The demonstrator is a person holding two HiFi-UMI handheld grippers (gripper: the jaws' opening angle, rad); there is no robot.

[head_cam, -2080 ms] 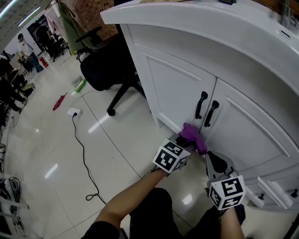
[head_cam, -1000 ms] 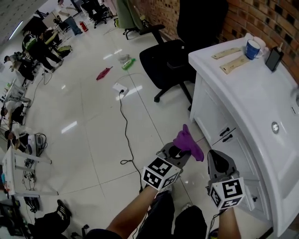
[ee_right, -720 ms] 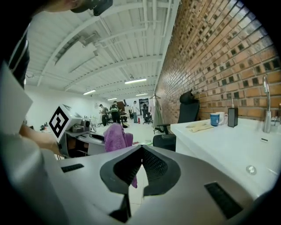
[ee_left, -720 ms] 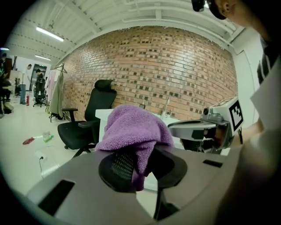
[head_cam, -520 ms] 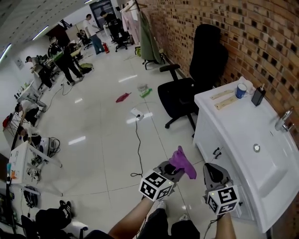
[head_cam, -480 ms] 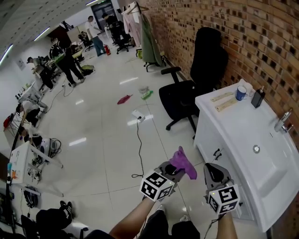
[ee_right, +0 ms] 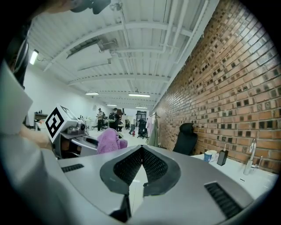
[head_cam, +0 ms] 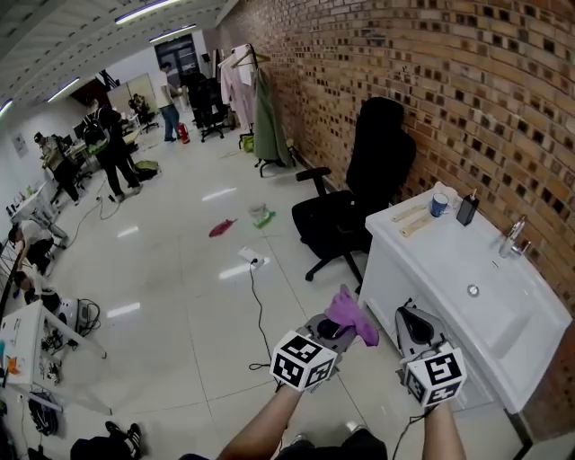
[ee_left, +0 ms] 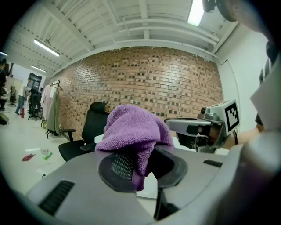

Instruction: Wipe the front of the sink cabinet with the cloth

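Cloth (head_cam: 352,313): one, clamped in left tongs (ee_left: 140,163); right tongs (ee_right: 141,166) closed.

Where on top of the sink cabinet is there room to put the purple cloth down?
The cabinet top is bare between the wooden strips and the basin, and the basin holds only its drain. The far end is crowded with a mug, a dark bottle and the strips. The tap takes the wall side.

This is an open-plan, office-like workspace. A brick wall (head_cam: 431,72) and a white sink cabinet (head_cam: 395,287) stand right of the left hand-held gripper (head_cam: 340,325). A black office chair (head_cam: 355,202) and a clothes rack (head_cam: 247,90) are ahead. People (head_cam: 110,148) are far off to the left under strip lights (head_cam: 148,11).
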